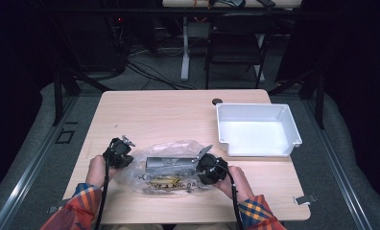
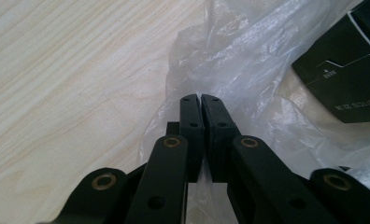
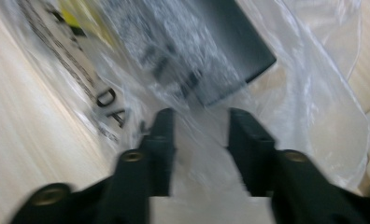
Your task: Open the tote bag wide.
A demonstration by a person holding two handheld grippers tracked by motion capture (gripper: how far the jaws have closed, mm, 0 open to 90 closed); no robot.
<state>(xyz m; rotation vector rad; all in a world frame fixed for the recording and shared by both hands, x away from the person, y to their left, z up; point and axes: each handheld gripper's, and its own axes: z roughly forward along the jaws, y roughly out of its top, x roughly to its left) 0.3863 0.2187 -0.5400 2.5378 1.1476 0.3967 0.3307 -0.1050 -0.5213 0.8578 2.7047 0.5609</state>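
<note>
Surface of pale wood [image 1: 178,115] carries a white plastic bin [image 1: 257,129] at its right and a clear crinkled plastic bag [image 1: 171,170] near the person's edge, a dark rectangular box [image 1: 171,165] inside. Left gripper [image 2: 201,99] fingers are clamped on bag film. Right gripper [image 3: 199,116] fingers stand apart over film, blurred. Printed lettering is unreadable.

Bare table [image 1: 149,112] lies beyond the plastic bag [image 1: 171,165]; white bin [image 1: 257,129] blocks the right.
</note>
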